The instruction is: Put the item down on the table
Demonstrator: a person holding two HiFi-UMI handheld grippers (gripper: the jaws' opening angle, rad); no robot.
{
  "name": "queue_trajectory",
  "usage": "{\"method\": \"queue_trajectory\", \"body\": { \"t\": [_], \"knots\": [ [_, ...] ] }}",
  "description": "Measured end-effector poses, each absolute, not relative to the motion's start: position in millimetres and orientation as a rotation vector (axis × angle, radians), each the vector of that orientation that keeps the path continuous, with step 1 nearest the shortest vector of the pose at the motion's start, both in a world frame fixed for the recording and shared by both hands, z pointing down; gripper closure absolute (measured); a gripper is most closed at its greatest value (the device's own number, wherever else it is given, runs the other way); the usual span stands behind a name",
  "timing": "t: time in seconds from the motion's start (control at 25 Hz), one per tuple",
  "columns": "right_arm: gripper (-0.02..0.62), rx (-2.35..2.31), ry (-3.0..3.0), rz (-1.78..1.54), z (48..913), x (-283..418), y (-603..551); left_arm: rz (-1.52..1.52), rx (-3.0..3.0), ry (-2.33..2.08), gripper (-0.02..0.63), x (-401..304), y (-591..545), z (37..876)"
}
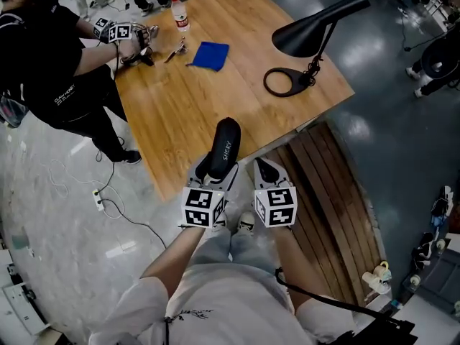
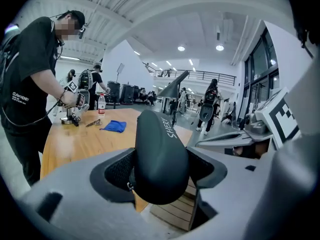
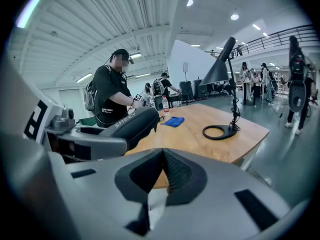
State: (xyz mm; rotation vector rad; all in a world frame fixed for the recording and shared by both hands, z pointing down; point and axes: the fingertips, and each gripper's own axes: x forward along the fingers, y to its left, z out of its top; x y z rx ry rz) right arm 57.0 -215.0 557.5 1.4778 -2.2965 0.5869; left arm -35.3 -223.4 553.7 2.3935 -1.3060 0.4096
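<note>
Here we hold the black case [image 1: 223, 148] tight in our left gripper [image 1: 214, 178], squeezed between both jaws. The case sticks up and out over the near edge of the wooden table [image 1: 215, 99]. Our right gripper [image 3: 162, 156] is just beside it, jaws pressed together with nothing in them. Farther along the table are a blue cloth [image 1: 210, 55], a black lamp [image 1: 316, 33] by the right edge, and a bottle [image 1: 180, 14] at the far edge, near another person [image 1: 43, 56]
</note>
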Motion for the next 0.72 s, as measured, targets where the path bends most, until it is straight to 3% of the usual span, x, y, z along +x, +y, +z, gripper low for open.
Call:
{"method": "queue_trajectory", "body": {
  "t": [0.48, 0.72],
  "knots": [
    [0.591, 1.485, -2.258, 0.71, 639.2, 53.9, -282.1, 0.607, 2.286, -1.339, 0.281, -35.8, -298.0, 675.2],
    [0.591, 1.472, -2.253, 0.705, 643.6, 52.3, -286.7, 0.619, 2.227, -1.341, 0.281, -37.3, -303.8, 693.2]
  ]
}}
